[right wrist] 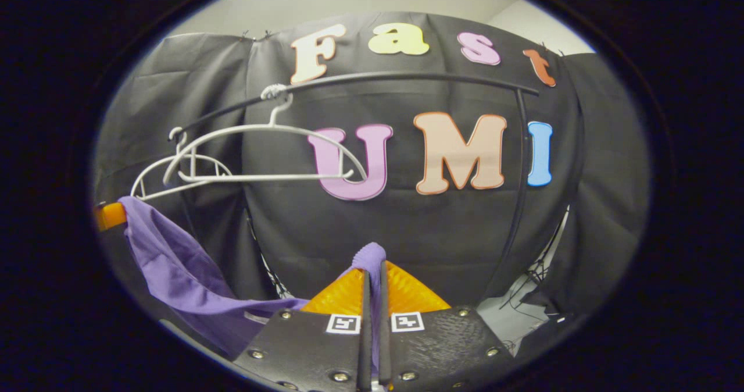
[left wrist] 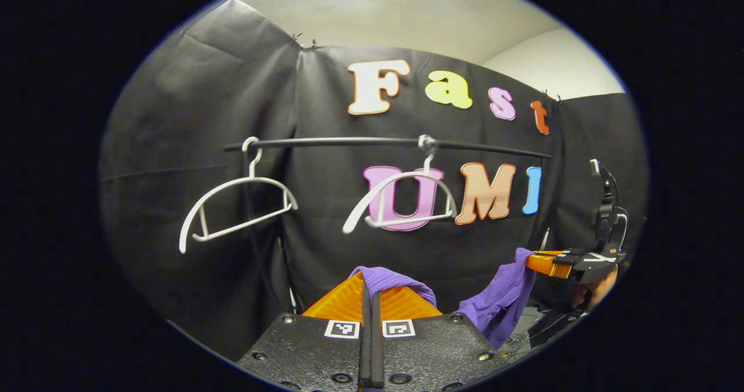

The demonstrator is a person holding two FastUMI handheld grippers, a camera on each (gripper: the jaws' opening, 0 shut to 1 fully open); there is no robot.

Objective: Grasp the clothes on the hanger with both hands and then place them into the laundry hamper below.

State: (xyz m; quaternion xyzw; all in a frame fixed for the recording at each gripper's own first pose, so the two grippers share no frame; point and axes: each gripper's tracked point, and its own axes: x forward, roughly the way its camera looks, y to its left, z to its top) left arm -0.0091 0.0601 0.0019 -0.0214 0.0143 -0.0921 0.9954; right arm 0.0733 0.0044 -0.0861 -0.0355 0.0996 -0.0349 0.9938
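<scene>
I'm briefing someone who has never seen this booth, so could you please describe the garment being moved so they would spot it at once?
Start at the black rail with two bare white hangers. Below it, the purple garment sags between the left gripper and the right gripper, each pinching one end. It is the only purple cloth.

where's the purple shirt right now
The purple shirt is off the hangers, stretched between the two grippers below the rail: the left gripper pinches one end and the right gripper the other.

Purple garment soft matt knit cloth; hangers smooth white plastic.
</scene>
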